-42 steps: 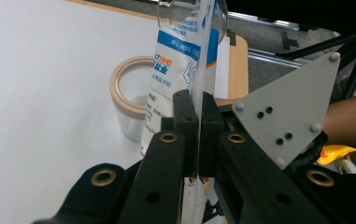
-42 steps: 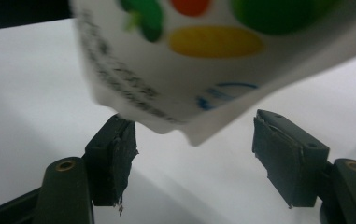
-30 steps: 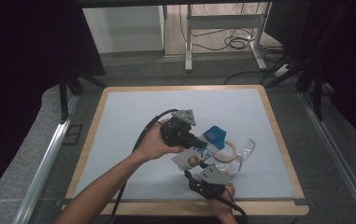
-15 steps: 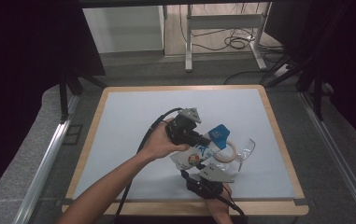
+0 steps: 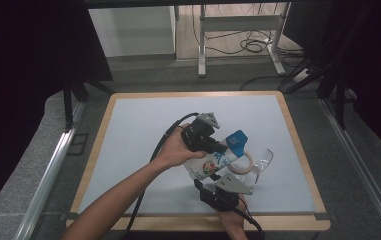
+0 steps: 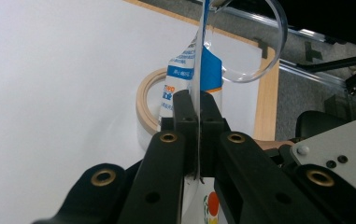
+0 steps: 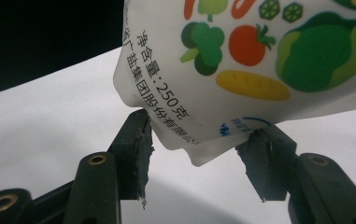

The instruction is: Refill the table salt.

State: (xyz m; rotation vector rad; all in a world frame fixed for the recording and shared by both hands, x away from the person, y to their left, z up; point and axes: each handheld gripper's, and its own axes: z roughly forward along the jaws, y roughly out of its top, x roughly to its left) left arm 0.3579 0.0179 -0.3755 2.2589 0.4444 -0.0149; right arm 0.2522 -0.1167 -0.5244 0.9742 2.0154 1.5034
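Note:
A white pouch (image 5: pixel 209 166) printed with vegetables (image 7: pixel 259 51), blue at its top (image 5: pixel 237 140), hangs tilted between both grippers above the white board. My left gripper (image 5: pixel 217 145) is shut on the pouch's thin upper edge (image 6: pixel 197 70), seen edge-on between the jaws of the left gripper (image 6: pixel 196 114). From below, my right gripper (image 5: pixel 219 184) holds the pouch's bottom fold. In the right gripper view its gripper (image 7: pixel 199 149) stands half closed with both pads (image 7: pixel 144 135) pressing the fold's corners.
A tan tape ring (image 5: pixel 244 164) lies on the board just right of the pouch, also the tape ring (image 6: pixel 144 100) beyond my left jaws. A clear glass (image 5: pixel 263 161) lies on its side beside it. The white board (image 5: pixel 138 130) has a wooden rim (image 5: pixel 299 145).
The left hand and the pouch's top have shifted slightly to the right. The right gripper has kept its place under the pouch.

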